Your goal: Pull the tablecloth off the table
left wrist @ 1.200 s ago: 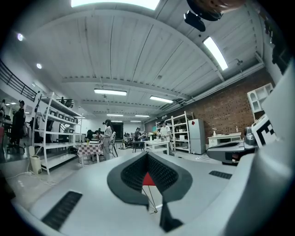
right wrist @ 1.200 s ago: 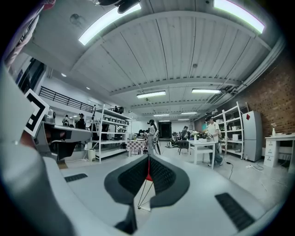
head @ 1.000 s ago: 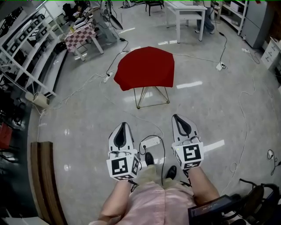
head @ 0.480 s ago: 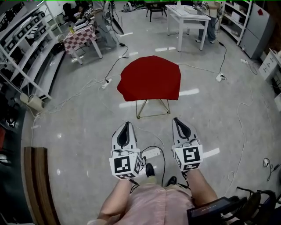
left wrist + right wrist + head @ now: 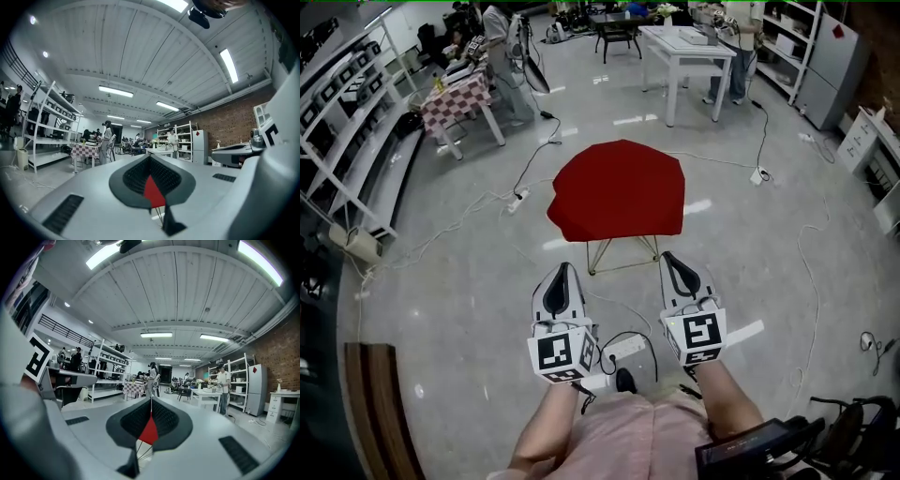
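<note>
A red tablecloth (image 5: 619,190) covers a small table with thin wire legs (image 5: 623,253) on the grey floor ahead of me. Both grippers point level at it, side by side, and stop short of its near edge. My left gripper (image 5: 562,269) is shut with nothing in it, and so is my right gripper (image 5: 667,256). In the left gripper view a sliver of the red cloth (image 5: 153,192) shows past the closed jaws. The right gripper view shows the same red cloth (image 5: 149,432) with the wire legs under it.
A white power strip (image 5: 623,350) and its black cable lie on the floor by my feet. Cables run over the floor around the table. A white table (image 5: 684,42) and a chequered table (image 5: 464,94) stand behind, shelving (image 5: 347,122) on the left, a wooden bench (image 5: 380,403) near left.
I have walked toward the red-covered table, which now lies closer to both grippers in the head view. Both grippers stayed shut and side by side.
</note>
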`<state>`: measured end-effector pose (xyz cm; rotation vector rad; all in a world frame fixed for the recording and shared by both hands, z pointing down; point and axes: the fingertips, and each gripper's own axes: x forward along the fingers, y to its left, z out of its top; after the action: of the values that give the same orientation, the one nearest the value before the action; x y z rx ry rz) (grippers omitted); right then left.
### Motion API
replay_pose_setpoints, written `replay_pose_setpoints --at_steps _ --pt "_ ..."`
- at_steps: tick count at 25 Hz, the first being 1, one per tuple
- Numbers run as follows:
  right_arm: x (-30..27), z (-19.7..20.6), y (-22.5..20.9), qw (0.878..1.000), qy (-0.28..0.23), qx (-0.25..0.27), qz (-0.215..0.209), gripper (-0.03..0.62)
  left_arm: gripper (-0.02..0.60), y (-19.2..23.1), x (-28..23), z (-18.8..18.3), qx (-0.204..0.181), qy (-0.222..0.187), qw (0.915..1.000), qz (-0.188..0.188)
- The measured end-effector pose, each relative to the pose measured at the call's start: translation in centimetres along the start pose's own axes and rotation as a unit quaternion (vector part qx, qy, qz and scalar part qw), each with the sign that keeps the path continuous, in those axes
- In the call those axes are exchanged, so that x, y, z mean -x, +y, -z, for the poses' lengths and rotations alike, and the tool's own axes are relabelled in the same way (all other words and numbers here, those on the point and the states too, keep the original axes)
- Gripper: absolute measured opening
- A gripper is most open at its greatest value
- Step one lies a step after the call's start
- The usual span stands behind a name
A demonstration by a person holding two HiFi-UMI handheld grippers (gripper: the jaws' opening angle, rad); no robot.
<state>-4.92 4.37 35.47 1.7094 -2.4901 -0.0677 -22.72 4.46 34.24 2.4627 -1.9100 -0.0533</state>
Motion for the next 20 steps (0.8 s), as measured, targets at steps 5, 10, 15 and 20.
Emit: replay_pose_setpoints --at_steps 5,10,15,20 --pt "-1.4 0.9 -0.5 1.0 0.007 -0.005 0.015 0.02 0.025 0.7 -1.4 1.6 -0.001 0.014 0.9998 0.015" --pt "-3.2 1.8 -1.3 1.0 0.02 -0.012 0.018 0.02 0.025 1.0 -3.5 2.4 -0.004 0.029 0.9994 0.019" --pt "-5.6 2.8 -3.1 0.999 0.025 -0.017 0.016 0.02 0.025 0.9 -6.5 3.5 -0.005 0.04 0.999 0.02" --pt "-8.6 4.7 -6.0 0.999 0.039 -0.032 0.012 0.02 0.025 0.1 -10.6 4.8 -0.012 0.055 0.9982 0.021"
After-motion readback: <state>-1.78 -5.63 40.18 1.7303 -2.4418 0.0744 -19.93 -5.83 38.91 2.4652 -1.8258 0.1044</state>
